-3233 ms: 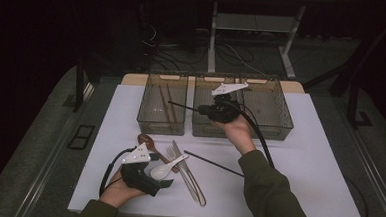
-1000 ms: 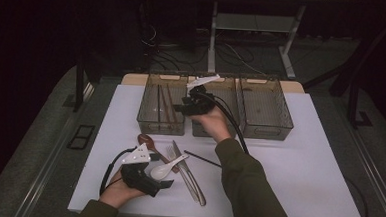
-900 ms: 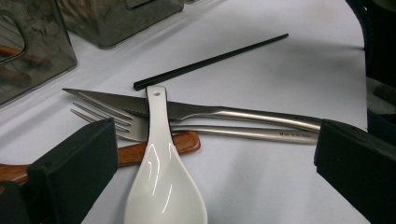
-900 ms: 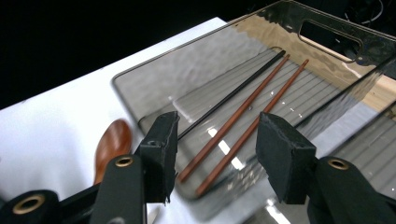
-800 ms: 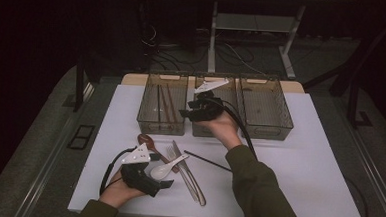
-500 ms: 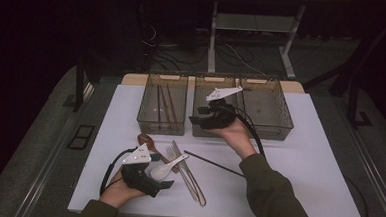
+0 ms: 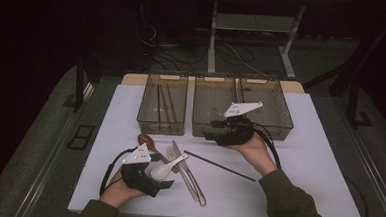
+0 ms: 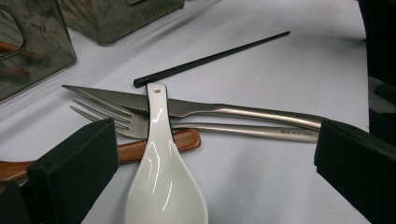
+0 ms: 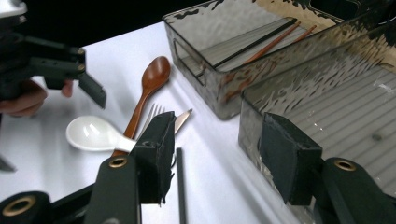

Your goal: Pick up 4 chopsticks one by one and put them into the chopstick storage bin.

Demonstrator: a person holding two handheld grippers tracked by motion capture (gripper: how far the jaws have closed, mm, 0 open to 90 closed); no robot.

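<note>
Right claw (image 7: 210, 133) back; three bins (image 7: 163, 107).

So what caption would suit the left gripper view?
Open left gripper poised over a white spoon lying across knife and fork.

spoon (image 8: 163, 186): glossy white | chopstick (image 8: 210, 58): black | wooden spoon (image 9: 147, 91): reddish brown | worktop (image 7: 318, 160): white | bins (image 7: 163, 107): smoky grey

No text can be read. Small engraved marks are seen on the fork handle (image 8: 294, 134) at the right of the left gripper view, too small to be made out.
</note>
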